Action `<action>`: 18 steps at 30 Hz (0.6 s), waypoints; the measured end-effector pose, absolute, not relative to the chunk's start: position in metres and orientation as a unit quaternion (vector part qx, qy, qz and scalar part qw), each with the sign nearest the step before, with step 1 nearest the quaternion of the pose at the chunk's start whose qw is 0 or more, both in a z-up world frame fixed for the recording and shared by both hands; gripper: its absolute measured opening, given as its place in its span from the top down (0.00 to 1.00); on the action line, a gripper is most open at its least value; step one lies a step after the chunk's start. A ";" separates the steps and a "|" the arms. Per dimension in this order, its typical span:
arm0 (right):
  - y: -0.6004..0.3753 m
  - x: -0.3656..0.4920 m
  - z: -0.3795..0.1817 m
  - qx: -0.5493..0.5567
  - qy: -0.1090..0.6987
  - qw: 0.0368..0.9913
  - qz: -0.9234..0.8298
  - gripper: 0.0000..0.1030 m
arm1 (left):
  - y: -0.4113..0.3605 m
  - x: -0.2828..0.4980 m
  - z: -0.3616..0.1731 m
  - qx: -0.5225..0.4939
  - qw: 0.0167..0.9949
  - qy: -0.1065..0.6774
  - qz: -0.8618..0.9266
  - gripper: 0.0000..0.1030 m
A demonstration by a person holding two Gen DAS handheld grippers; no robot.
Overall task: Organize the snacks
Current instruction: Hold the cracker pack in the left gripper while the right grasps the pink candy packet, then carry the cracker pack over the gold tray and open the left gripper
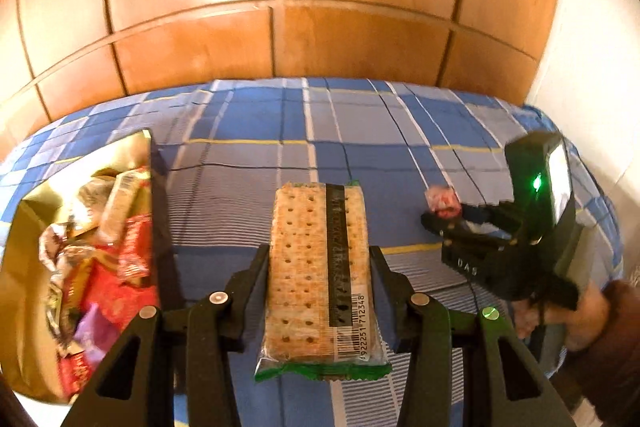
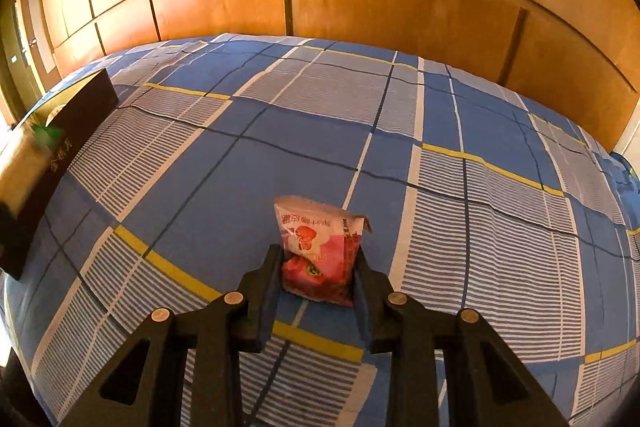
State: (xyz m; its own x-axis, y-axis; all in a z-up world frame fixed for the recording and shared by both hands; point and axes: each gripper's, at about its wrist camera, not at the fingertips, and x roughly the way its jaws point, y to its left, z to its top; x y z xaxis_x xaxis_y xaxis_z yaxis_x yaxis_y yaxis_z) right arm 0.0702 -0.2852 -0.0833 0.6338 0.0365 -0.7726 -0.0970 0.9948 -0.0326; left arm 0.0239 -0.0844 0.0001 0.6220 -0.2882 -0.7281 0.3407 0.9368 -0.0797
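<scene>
My left gripper (image 1: 320, 255) is shut on a cracker pack (image 1: 316, 267) in clear wrap with green ends, held above the bed. To its left stands a dark box with a gold lining (image 1: 24, 227), filled with several wrapped snacks. My right gripper (image 2: 316, 259) is shut on a small pink and white snack packet (image 2: 318, 251), just above the blue checked bedsheet (image 2: 280, 147). In the left wrist view the right gripper (image 1: 436, 217) shows at the right, with the pink packet (image 1: 442, 203) at its tips. In the right wrist view the cracker pack (image 2: 20, 163) appears blurred at the far left, in front of the dark box (image 2: 60, 147).
Wooden wardrobe panels (image 1: 280, 7) rise behind the bed. A white wall (image 1: 592, 67) stands at the right. A person's hand and dark red sleeve (image 1: 600, 327) hold the right gripper's handle. The bedsheet (image 1: 320, 131) stretches between the box and the right gripper.
</scene>
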 end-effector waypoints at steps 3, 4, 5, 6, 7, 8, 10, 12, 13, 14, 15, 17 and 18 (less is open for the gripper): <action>-0.286 0.067 -0.083 -0.033 0.424 0.904 0.036 0.69 | -0.073 0.021 0.008 0.022 0.904 0.397 -0.159 0.54; -0.286 0.067 -0.083 -0.033 0.424 0.904 0.036 0.69 | -0.069 0.021 0.010 0.019 0.904 0.398 -0.155 0.54; -0.286 0.067 -0.083 -0.033 0.423 0.905 0.035 0.69 | -0.065 0.020 0.010 0.016 0.904 0.399 -0.150 0.54; -0.285 0.067 -0.083 -0.034 0.423 0.905 0.034 0.69 | -0.061 0.020 0.011 0.012 0.905 0.399 -0.145 0.54; -0.285 0.067 -0.083 -0.035 0.423 0.905 0.033 0.69 | -0.058 0.018 0.011 0.010 0.906 0.399 -0.142 0.54; -0.285 0.067 -0.083 -0.036 0.423 0.905 0.032 0.69 | -0.054 0.018 0.012 0.007 0.906 0.399 -0.138 0.54; -0.284 0.067 -0.083 -0.038 0.422 0.905 0.031 0.69 | -0.046 0.018 0.011 0.001 0.907 0.400 -0.129 0.54; -0.283 0.067 -0.082 -0.039 0.422 0.905 0.030 0.69 | -0.037 0.017 0.011 -0.004 0.909 0.400 -0.119 0.54; -0.283 0.067 -0.082 -0.039 0.422 0.905 0.029 0.69 | -0.032 0.017 0.011 -0.008 0.910 0.400 -0.113 0.54; -0.283 0.067 -0.082 -0.039 0.422 0.905 0.029 0.69 | -0.030 0.017 0.011 -0.010 0.910 0.400 -0.110 0.54; -0.283 0.067 -0.082 -0.039 0.422 0.905 0.028 0.69 | -0.025 0.017 0.011 -0.012 0.910 0.401 -0.105 0.54; -0.283 0.067 -0.082 -0.039 0.422 0.906 0.027 0.69 | -0.017 0.016 0.010 -0.018 0.911 0.401 -0.095 0.54; -0.282 0.066 -0.082 -0.040 0.421 0.906 0.026 0.69 | -0.014 0.016 0.010 -0.021 0.911 0.401 -0.092 0.54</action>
State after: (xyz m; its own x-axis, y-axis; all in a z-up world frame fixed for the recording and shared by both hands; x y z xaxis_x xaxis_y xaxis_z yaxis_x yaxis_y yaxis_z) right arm 0.0665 -0.2821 -0.0816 0.6434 0.0126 -0.7654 -0.0809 0.9954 -0.0516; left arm 0.0165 -0.0136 0.0101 0.6616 -0.1839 -0.7270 0.1501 0.9823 -0.1119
